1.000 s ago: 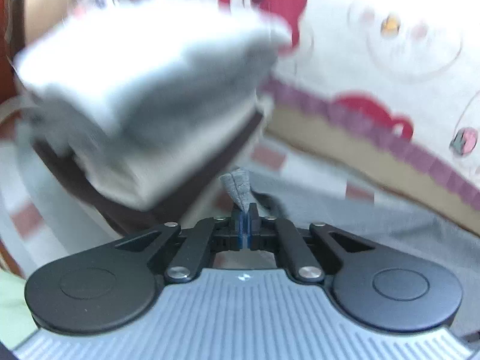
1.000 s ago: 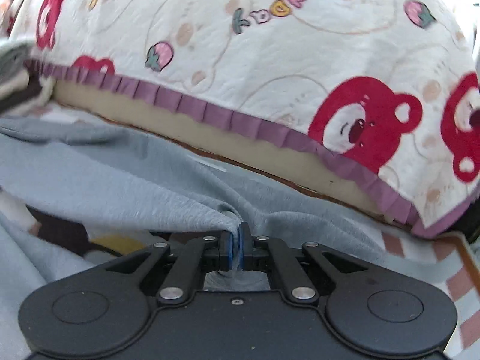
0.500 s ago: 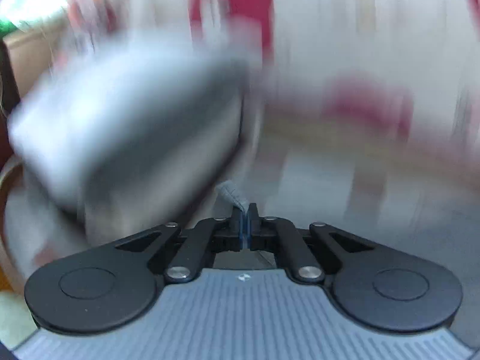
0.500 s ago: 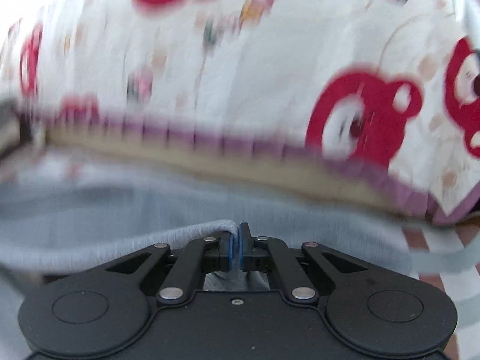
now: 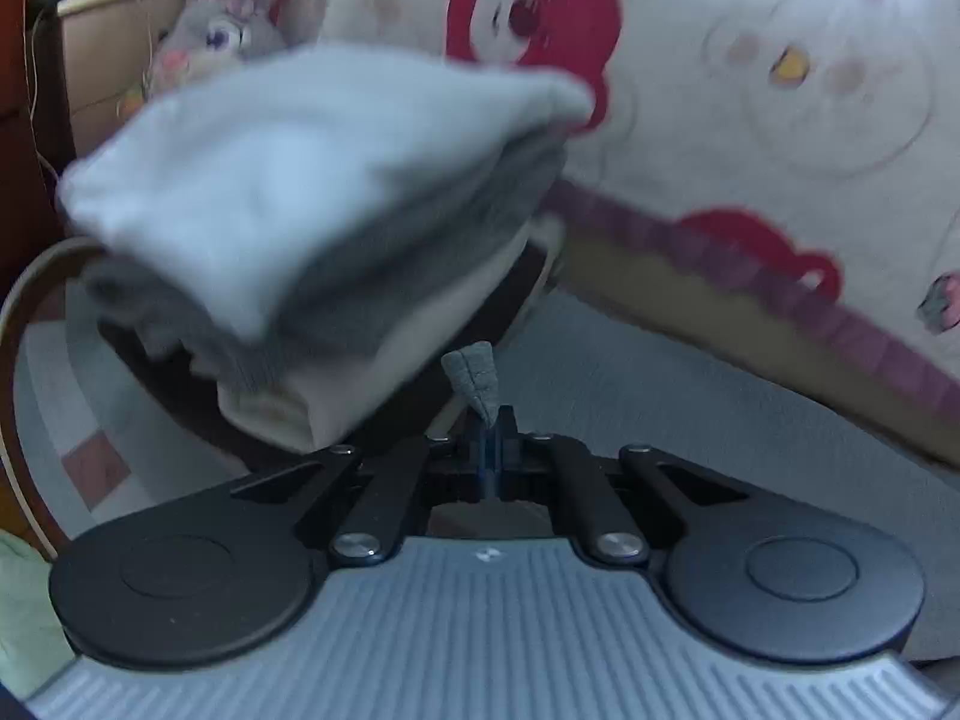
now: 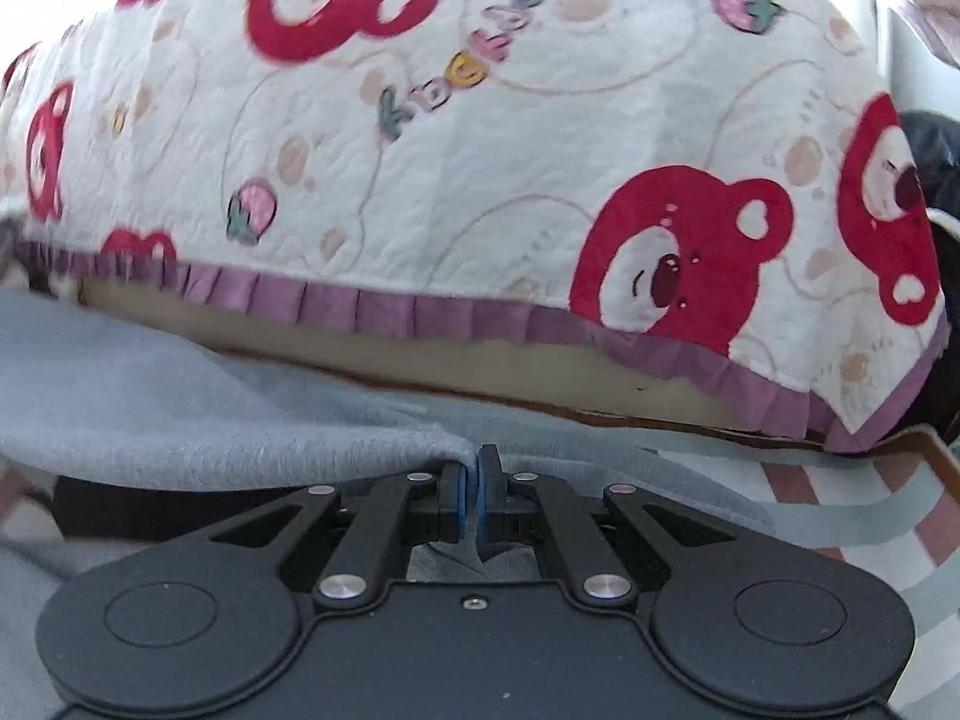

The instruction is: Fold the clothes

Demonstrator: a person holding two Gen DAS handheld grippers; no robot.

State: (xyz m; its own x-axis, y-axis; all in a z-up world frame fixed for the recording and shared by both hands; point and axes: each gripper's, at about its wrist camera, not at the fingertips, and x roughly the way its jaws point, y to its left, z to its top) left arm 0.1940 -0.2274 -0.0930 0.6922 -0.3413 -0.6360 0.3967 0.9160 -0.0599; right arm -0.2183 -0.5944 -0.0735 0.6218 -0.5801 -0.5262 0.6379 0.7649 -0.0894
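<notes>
A light grey garment [image 6: 180, 420] is stretched between both grippers. In the right wrist view my right gripper [image 6: 472, 480] is shut on its folded edge, and the cloth runs off to the left. In the left wrist view my left gripper [image 5: 491, 427] is shut on a small tuft of the same grey garment [image 5: 477, 381], whose body spreads to the right over the surface. A stack of folded clothes [image 5: 312, 228], pale grey on top, cream and dark brown below, sits just ahead and left of the left gripper.
A white quilt with red bears and a purple frill [image 6: 480, 180] rises right behind the garment, over a beige mattress edge [image 6: 420, 360]. A striped pink and grey sheet [image 6: 870, 516] lies underneath. A plush toy [image 5: 216, 30] and wooden furniture [image 5: 36, 120] stand at the far left.
Both grippers swung quickly with the garment, then steadied. In the right view the held fold has risen and flattened into a taut edge running left; the folded stack sits closer in the left view.
</notes>
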